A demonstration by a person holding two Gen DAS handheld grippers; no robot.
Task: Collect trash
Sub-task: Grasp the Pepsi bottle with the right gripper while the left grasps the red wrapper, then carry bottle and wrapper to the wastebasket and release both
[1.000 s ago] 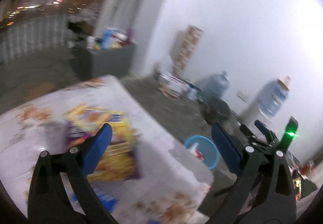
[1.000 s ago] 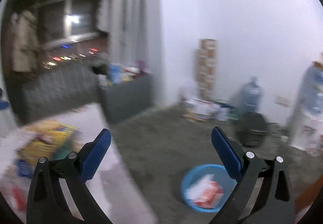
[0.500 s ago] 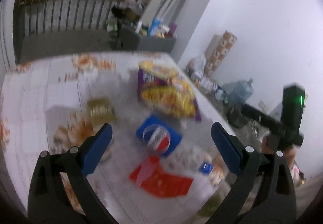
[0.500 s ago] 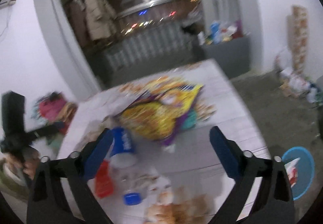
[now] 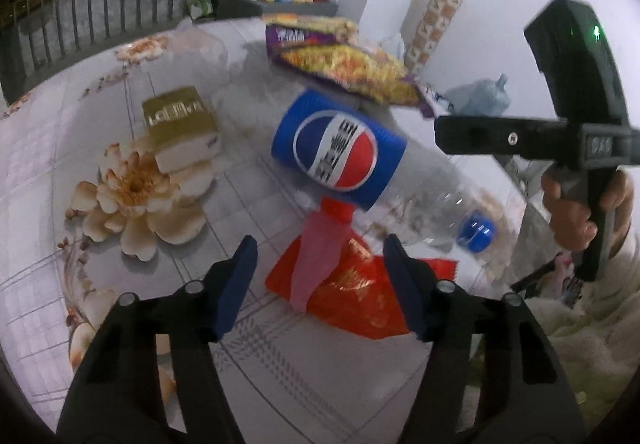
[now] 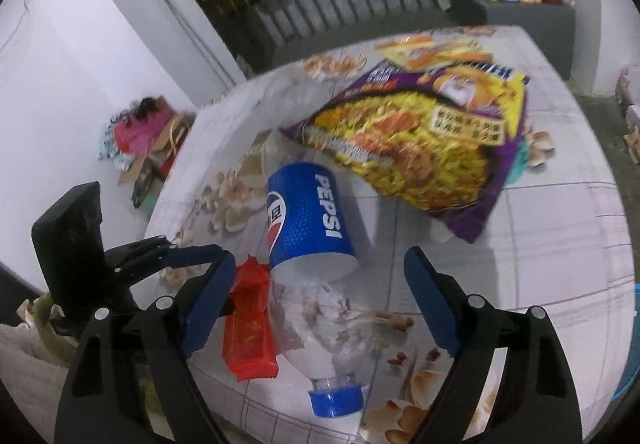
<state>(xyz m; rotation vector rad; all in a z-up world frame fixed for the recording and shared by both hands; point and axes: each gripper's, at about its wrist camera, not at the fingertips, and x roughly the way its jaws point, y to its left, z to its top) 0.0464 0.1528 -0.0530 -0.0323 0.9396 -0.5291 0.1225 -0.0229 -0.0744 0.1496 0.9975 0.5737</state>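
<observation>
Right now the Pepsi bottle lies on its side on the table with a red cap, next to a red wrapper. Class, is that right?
Not quite: the cap is blue, not red, as the right wrist view shows. The Pepsi bottle does lie on its side on the table, next to the red wrapper.

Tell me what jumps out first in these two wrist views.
The empty Pepsi bottle lies on its side mid-table, blue cap toward the near edge, framed by the open right gripper. A red wrapper lies beside it, partly under the bottle, between the left gripper fingers, which have just been closing but do not touch it. Behind sits a big yellow and purple snack bag on the flowered tablecloth.
</observation>
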